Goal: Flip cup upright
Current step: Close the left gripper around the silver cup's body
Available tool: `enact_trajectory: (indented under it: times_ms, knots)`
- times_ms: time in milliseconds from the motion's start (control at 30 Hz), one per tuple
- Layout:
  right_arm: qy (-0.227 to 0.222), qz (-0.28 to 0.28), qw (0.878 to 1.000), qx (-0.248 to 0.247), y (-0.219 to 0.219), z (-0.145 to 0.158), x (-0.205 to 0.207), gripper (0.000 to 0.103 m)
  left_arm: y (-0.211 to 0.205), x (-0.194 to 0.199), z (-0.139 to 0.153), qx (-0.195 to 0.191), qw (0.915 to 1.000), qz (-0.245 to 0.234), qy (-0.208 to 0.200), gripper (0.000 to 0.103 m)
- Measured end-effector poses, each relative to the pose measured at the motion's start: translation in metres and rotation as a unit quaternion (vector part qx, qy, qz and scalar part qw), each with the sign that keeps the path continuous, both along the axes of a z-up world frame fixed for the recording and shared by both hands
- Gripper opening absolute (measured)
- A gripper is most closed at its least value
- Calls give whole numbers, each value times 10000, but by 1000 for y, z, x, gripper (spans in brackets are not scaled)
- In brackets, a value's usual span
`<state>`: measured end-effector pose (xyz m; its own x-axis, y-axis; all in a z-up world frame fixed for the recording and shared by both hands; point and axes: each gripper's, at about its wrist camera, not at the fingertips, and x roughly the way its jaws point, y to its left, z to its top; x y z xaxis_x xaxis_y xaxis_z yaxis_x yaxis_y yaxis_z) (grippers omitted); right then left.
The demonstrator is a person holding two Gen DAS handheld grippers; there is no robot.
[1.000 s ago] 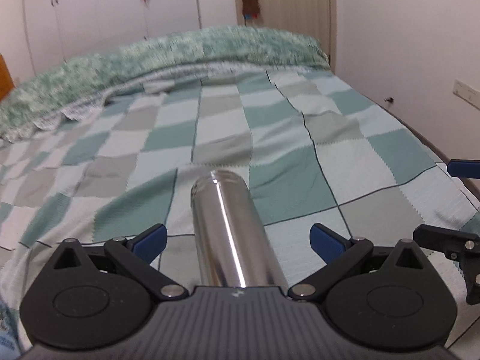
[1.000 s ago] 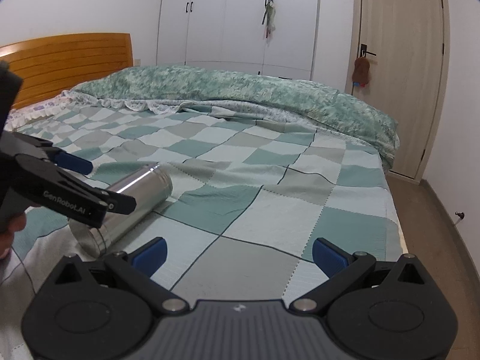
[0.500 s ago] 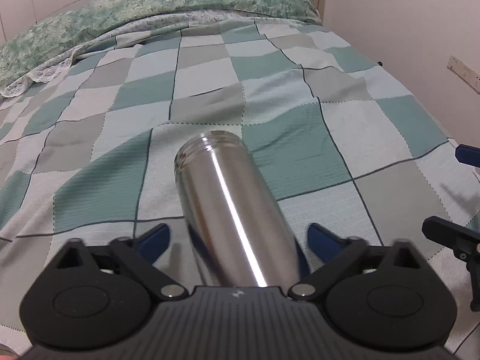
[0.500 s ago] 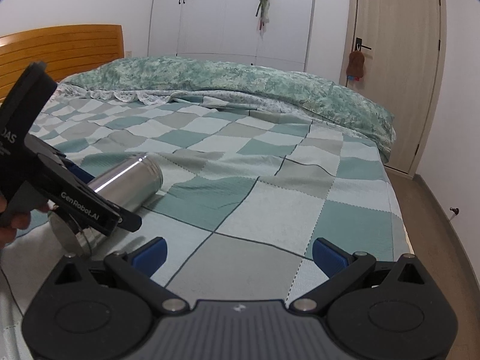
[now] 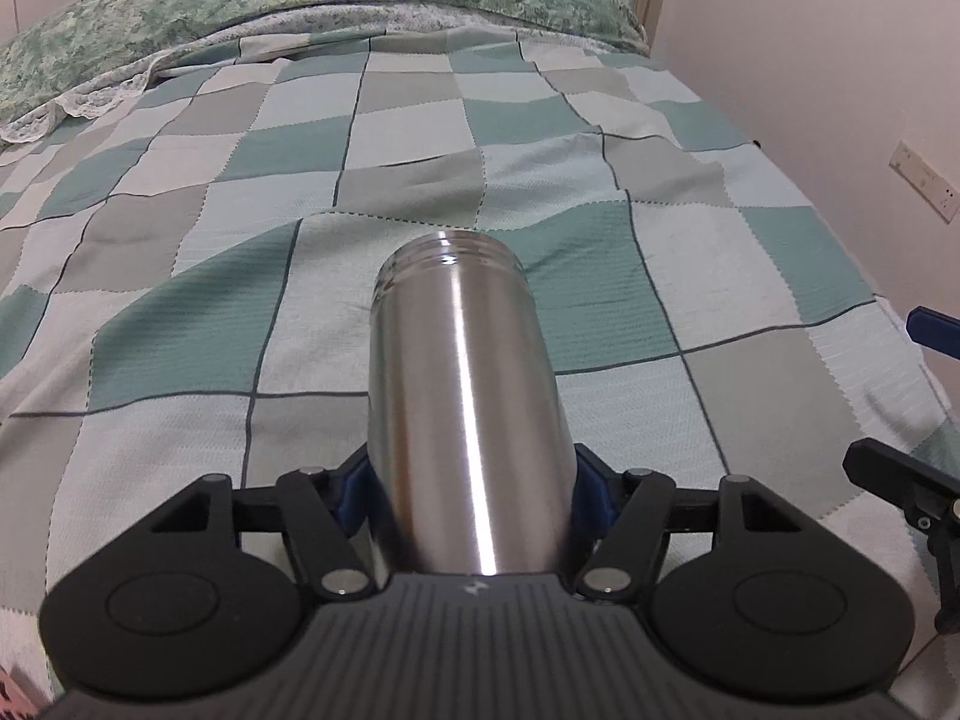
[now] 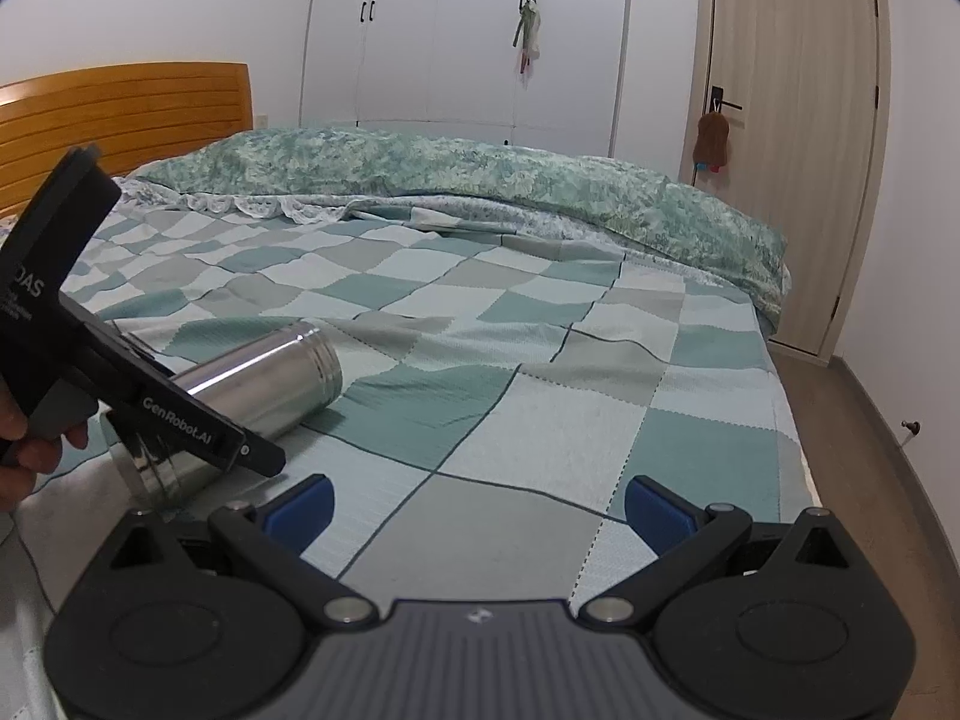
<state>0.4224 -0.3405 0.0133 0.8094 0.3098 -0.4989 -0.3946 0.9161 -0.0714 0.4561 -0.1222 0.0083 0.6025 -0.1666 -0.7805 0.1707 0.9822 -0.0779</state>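
A steel cup (image 5: 465,414) lies on its side on the checked bedspread (image 5: 180,330), its threaded mouth pointing away from me. My left gripper (image 5: 471,495) is shut on the cup near its base, blue pads (image 5: 351,495) pressed to both sides. The right wrist view shows the cup (image 6: 264,378) at the left, mouth end lifted slightly off the cover, with the left gripper (image 6: 180,432) across its base end. My right gripper (image 6: 477,510) is open and empty above the bedspread, to the right of the cup.
A rolled green quilt (image 6: 480,180) lies across the far end of the bed. A wooden headboard (image 6: 126,114) is at the left. White wardrobes (image 6: 468,30) and a door (image 6: 786,138) stand behind. The bed's right edge (image 6: 792,420) drops to a wood floor.
My left gripper has closed its fingers onto the cup's base end. The cup's mouth end has tilted up a little. The right gripper has stayed open and hardly moved.
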Motion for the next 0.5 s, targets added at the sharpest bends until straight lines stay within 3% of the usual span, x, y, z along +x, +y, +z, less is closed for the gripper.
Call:
enact_trajectory:
  times_ms: [500]
  knots:
    - [-188, -9, 9998, 31, -9, 44, -84, 103, -21, -91, 49, -176, 9984, -307, -446, 67]
